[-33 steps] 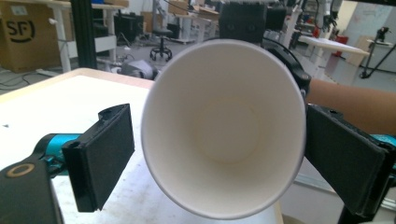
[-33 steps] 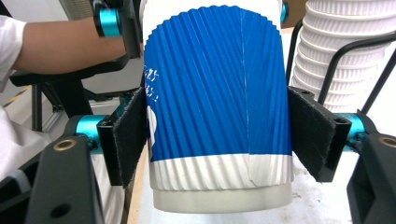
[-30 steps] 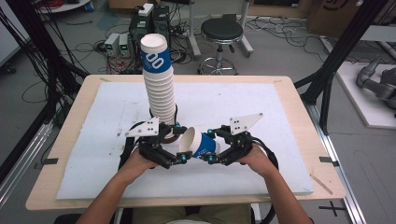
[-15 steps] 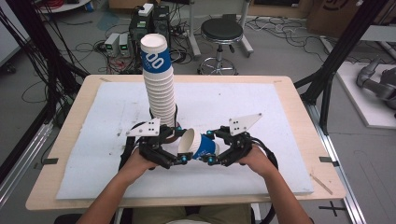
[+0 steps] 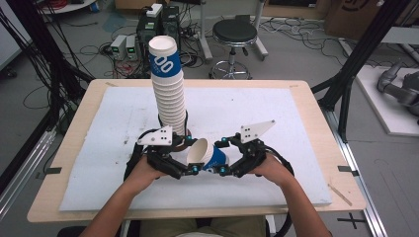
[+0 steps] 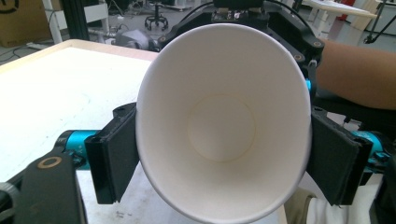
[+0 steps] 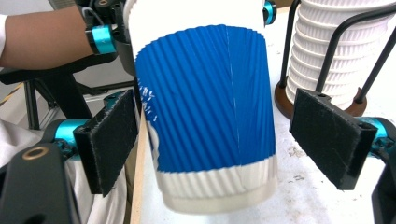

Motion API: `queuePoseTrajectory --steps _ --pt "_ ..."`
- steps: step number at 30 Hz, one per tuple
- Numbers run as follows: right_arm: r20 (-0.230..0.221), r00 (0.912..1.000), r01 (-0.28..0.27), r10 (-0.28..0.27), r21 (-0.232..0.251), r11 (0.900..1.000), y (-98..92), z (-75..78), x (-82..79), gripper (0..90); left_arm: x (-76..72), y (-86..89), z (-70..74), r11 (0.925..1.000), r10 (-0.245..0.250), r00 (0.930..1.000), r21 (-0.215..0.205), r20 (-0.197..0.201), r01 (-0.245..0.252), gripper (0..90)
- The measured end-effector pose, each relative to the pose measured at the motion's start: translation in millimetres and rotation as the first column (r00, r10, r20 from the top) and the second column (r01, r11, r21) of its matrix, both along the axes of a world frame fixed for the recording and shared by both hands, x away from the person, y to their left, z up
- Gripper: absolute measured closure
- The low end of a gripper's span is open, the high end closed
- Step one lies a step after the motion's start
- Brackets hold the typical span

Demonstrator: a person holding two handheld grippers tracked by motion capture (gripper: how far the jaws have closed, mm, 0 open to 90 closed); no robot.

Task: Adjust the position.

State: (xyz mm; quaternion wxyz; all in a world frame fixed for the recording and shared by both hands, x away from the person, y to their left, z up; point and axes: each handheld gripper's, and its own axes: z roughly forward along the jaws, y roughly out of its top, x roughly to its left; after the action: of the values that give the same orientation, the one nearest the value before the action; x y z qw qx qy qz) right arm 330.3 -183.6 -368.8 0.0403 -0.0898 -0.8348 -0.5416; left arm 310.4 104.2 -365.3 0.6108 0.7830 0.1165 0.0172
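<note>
A blue and white ribbed paper cup (image 5: 207,155) is held on its side above the white board, between my two grippers. My left gripper (image 5: 190,167) has just been closing, and its pads (image 6: 114,154) now press both sides of the cup's open rim (image 6: 224,121). My right gripper (image 5: 221,167) has just been opening. Its jaws stand on either side of the cup's base (image 7: 210,121), and the right pad (image 7: 329,135) is clear of it. A tall stack of the same cups (image 5: 168,84) stands just behind the left gripper in a black wire holder (image 7: 327,60).
The white board (image 5: 276,118) lies on a wooden table (image 5: 316,98). The person's forearms come in from the near edge. On the floor behind the table are a round stool (image 5: 234,32), boxes and cables, with black frame posts (image 5: 360,54) at the sides.
Both hands and the cup stay where they were. The left jaws have drawn in on the cup's rim, and the right jaws have spread away from its base.
</note>
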Motion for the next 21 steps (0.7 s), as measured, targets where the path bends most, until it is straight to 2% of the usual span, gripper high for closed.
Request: queuePoseTrajectory --steps 4,10,15,17,21 --pt "0.013 0.9999 -0.007 0.007 -0.032 0.999 -1.8 2.9 -0.1 15.9 0.5 3.4 2.5 0.9999 0.002 1.0000 0.014 -0.006 -0.001 19.5" --pt "0.027 0.9980 -0.053 0.056 -0.124 0.991 0.3 16.6 3.0 15.9 0.3 2.6 5.5 0.9992 0.004 1.0000 0.041 -0.005 -0.004 19.4" --pt "0.060 0.9930 -0.086 0.102 -0.218 0.972 11.3 28.1 4.4 15.9 -1.3 -0.1 6.2 0.9978 0.003 1.0000 0.067 -0.006 -0.002 19.4" --pt "0.056 0.9910 -0.104 0.122 -0.247 0.963 17.2 30.0 5.1 15.9 -1.2 -0.7 6.3 0.9965 -0.001 1.0000 0.083 0.000 0.001 19.4" --pt "0.049 0.9869 -0.131 0.153 -0.307 0.943 27.0 31.3 7.7 15.9 -2.3 -2.3 6.3 0.9959 -0.007 1.0000 0.090 -0.006 0.008 19.4"
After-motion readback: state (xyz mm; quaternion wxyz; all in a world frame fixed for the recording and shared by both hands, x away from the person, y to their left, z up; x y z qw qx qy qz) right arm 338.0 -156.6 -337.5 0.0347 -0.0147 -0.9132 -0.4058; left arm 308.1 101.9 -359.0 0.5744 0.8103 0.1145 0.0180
